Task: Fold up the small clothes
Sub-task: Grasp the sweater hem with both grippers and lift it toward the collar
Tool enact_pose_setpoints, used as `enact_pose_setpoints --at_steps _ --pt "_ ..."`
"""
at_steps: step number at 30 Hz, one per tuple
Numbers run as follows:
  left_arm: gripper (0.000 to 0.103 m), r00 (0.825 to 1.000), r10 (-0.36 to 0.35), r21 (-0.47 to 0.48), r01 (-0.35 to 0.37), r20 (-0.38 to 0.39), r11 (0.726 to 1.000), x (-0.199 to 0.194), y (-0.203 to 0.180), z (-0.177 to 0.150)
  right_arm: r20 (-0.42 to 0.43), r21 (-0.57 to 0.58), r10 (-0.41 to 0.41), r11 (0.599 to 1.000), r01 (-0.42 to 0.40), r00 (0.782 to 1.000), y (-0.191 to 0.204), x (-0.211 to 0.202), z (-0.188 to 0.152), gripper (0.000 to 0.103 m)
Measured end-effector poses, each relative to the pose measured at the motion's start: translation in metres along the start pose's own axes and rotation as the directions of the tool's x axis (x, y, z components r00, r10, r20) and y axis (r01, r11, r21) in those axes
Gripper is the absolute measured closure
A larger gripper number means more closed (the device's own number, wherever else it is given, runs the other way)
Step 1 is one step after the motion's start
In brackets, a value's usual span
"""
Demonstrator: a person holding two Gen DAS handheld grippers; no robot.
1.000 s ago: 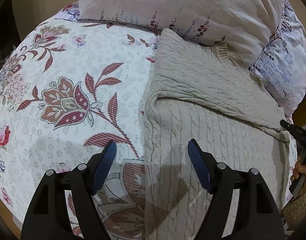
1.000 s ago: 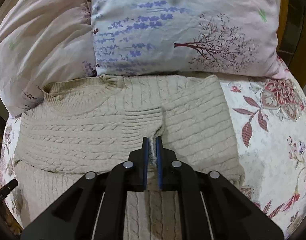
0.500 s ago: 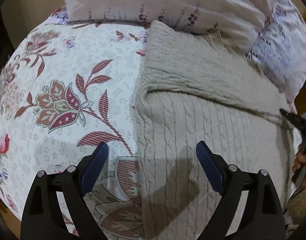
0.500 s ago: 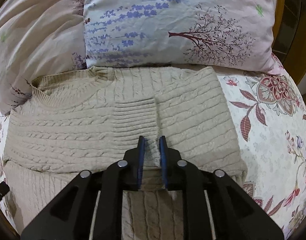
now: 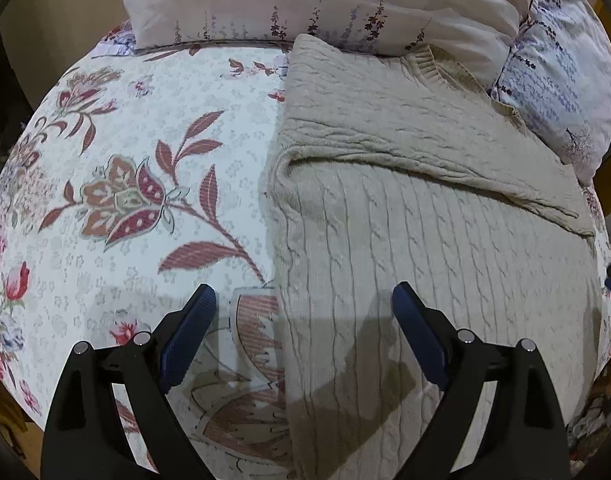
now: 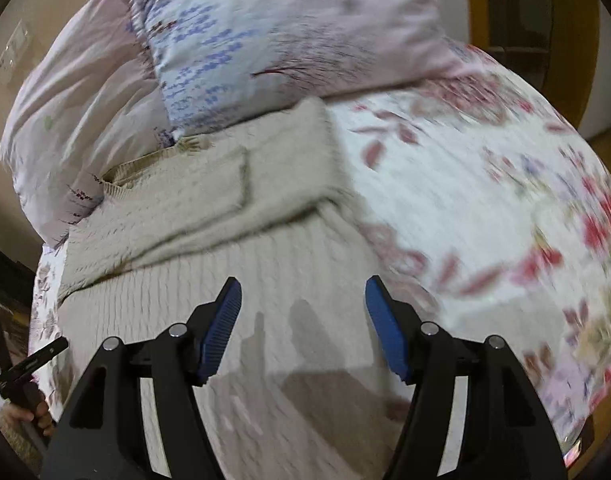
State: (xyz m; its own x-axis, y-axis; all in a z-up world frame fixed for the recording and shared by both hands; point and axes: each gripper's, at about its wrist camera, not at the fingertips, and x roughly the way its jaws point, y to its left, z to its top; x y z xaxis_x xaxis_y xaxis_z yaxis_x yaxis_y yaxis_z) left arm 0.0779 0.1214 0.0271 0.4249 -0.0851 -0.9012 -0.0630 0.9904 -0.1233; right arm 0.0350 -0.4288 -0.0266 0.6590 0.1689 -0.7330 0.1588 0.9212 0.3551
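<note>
You're working a beige cable-knit sweater (image 5: 445,248) that's lying flat on the floral bedspread (image 5: 145,184), collar end butting against the pillows (image 5: 345,0) at the far side. Both sleeves are sitting folded across the chest, forming a band over the far half; the near half is lying single-layer toward you. Your left gripper (image 5: 303,300) is hovering with jaws spread wide, nothing between them, straddling the sweater's left edge near the hem end. Your right gripper (image 6: 303,292) is hanging over the right side of the body panel, jaws opening, no fabric between them; that view is motion-blurred, so fine detail there isn't readable. Risks from here, as I'm judging it: the knit is thick and slack, so you're likely pinching only the top layer if the jaws aren't biting deep enough at the hem corners. Uneven grips left versus right are going to skew the fold. Dragging the hem up fast is going to shove the sleeve band off, and overshooting is pushing the collar into the pillows.
</note>
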Motion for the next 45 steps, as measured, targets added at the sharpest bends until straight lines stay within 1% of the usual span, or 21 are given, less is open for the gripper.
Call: enact_pose_setpoints --at_steps 4,7,11,13,15,17,18,20,22,24,26,28,30,31,34,36,38,40,41,43,45 --pt "0.012 0.998 -0.063 -0.059 0.063 0.001 0.996 -0.008 0.010 -0.008 -0.019 0.095 0.018 0.995 -0.016 1.000 -0.039 -0.017 -0.023 0.038" --pt "0.012 0.991 -0.133 -0.114 0.133 0.000 0.985 -0.014 0.020 -0.016 -0.054 0.139 0.037 0.990 -0.029 0.998 -0.061 -0.019 -0.038 0.038" --pt "0.013 0.974 -0.226 -0.171 0.222 -0.006 0.960 -0.023 0.030 -0.030 -0.089 0.173 0.136 0.978 -0.119 0.987 -0.074 -0.021 -0.050 0.037" --pt "0.014 0.963 -0.270 -0.197 0.264 -0.007 0.944 -0.026 0.034 -0.036 -0.116 0.171 0.192 0.970 -0.171 0.974 -0.076 -0.022 -0.052 0.037" --pt "0.018 0.946 -0.324 -0.225 0.313 -0.010 0.923 -0.029 0.038 -0.043 -0.150 0.177 0.260 0.956 -0.233 0.954 -0.078 -0.020 -0.052 0.037" --pt "0.022 0.932 -0.363 -0.244 0.349 -0.015 0.905 -0.032 0.040 -0.049 -0.188 0.194 0.330 0.936 -0.295 0.925 -0.079 -0.018 -0.053 0.038" --pt "0.025 0.924 -0.382 -0.253 0.366 -0.019 0.896 -0.032 0.041 -0.052 -0.194 0.196 0.344 0.931 -0.307 0.919 -0.080 -0.018 -0.052 0.039" --pt "0.028 0.906 -0.423 -0.272 0.401 -0.024 0.875 -0.034 0.042 -0.059 -0.236 0.240 0.416 0.901 -0.362 0.878 -0.083 -0.013 -0.053 0.044" --pt "0.030 0.888 -0.459 -0.286 0.433 -0.029 0.855 -0.036 0.043 -0.067 -0.263 0.261 0.459 0.881 -0.395 0.849 -0.084 -0.010 -0.055 0.046" --pt "0.034 0.868 -0.494 -0.296 0.463 -0.038 0.836 -0.036 0.042 -0.072 -0.297 0.259 0.476 0.874 -0.410 0.828 -0.082 -0.009 -0.056 0.050" --pt "0.036 0.848 -0.527 -0.300 0.491 -0.048 0.818 -0.036 0.040 -0.079 -0.343 0.257 0.495 0.867 -0.427 0.798 -0.078 -0.007 -0.060 0.052" --pt "0.037 0.831 -0.553 -0.301 0.513 -0.058 0.804 -0.037 0.039 -0.086 -0.388 0.257 0.516 0.856 -0.448 0.763 -0.074 -0.006 -0.065 0.057" --pt "0.038 0.808 -0.585 -0.311 0.539 -0.072 0.783 -0.037 0.038 -0.092 -0.429 0.260 0.529 0.849 -0.461 0.732 -0.069 -0.005 -0.073 0.064" --pt "0.038 0.798 -0.597 -0.315 0.548 -0.079 0.775 -0.036 0.038 -0.093 -0.455 0.263 0.537 0.843 -0.469 0.710 -0.066 -0.003 -0.077 0.067" --pt "0.040 0.759 -0.641 -0.327 0.580 -0.113 0.746 -0.036 0.034 -0.103 -0.529 0.250 0.543 0.835 -0.491 0.653 -0.054 -0.001 -0.089 0.073" --pt "0.043 0.745 -0.655 -0.327 0.592 -0.128 0.737 -0.036 0.031 -0.107 -0.579 0.221 0.529 0.835 -0.505 0.621 -0.042 -0.002 -0.098 0.077" --pt "0.047 0.735 -0.663 -0.327 0.597 -0.144 0.732 -0.035 0.028 -0.111 -0.609 0.196 0.514 0.836 -0.513 0.604 -0.032 -0.003 -0.103 0.080" --pt "0.058 0.725 -0.670 -0.339 0.597 -0.160 0.727 -0.033 0.026 -0.114 -0.622 0.176 0.503 0.836 -0.520 0.600 -0.024 -0.002 -0.104 0.087" --pt "0.066 0.721 -0.671 -0.340 0.595 -0.173 0.728 -0.032 0.024 -0.115 -0.622 0.167 0.501 0.836 -0.523 0.602 -0.022 -0.003 -0.104 0.088" --pt "0.074 0.730 -0.655 -0.317 0.585 -0.195 0.746 -0.032 0.020 -0.117 -0.613 0.155 0.504 0.832 -0.533 0.608 -0.018 -0.006 -0.102 0.091" --pt "0.085 0.740 -0.637 -0.284 0.577 -0.214 0.766 -0.034 0.016 -0.116 -0.600 0.134 0.499 0.833 -0.537 0.625 -0.009 -0.008 -0.097 0.093"
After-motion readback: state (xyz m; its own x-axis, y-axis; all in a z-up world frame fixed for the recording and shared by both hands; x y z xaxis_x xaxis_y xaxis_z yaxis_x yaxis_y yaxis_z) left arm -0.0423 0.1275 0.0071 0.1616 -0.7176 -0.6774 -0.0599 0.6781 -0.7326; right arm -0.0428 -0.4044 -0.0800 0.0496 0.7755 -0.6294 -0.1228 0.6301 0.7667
